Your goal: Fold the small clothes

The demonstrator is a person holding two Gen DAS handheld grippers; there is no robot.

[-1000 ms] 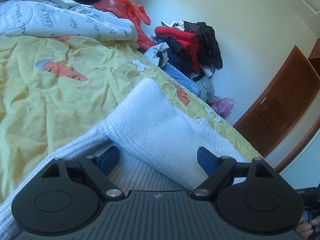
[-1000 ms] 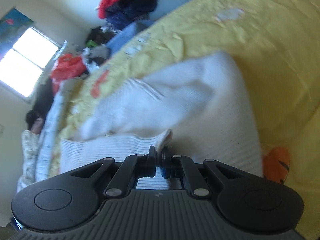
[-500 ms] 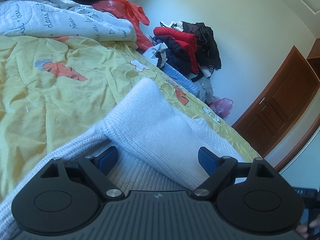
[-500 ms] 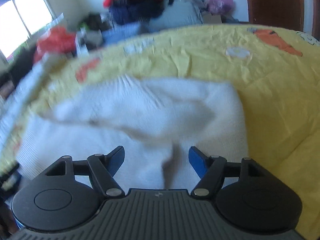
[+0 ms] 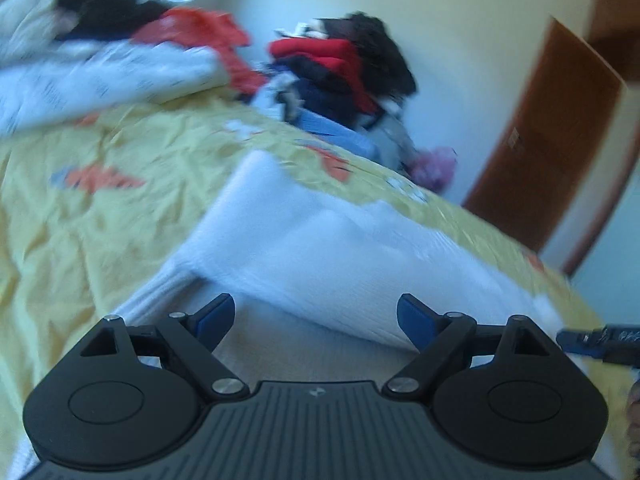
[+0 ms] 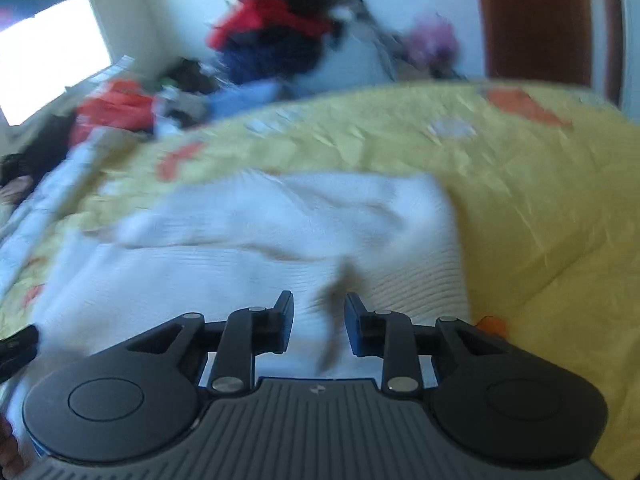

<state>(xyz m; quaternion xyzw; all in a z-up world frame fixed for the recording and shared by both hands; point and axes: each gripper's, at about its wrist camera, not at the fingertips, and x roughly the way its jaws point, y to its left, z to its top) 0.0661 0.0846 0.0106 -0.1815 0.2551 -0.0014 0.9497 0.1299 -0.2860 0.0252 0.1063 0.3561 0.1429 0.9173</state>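
A lived-in bedroom in a home: a bed spread with a yellow quilt (image 5: pixel 100 216) printed with orange carrots fills most of the room, a white quilt with script lettering (image 5: pixel 104 80) bunched at its far side. Against the pale wall a heap of clothes (image 5: pixel 340 76) in red, navy and black rises beside the bed. A brown wooden door (image 5: pixel 560 140) stands at one side, and daylight pours through a window (image 6: pixel 48 64).

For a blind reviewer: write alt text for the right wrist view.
The right gripper, jaws partly apart and just closing with nothing pressed between them, hangs over a white knitted garment folded on a yellow carrot-print bedspread. Behind, blurred, are a pile of clothes and a window.
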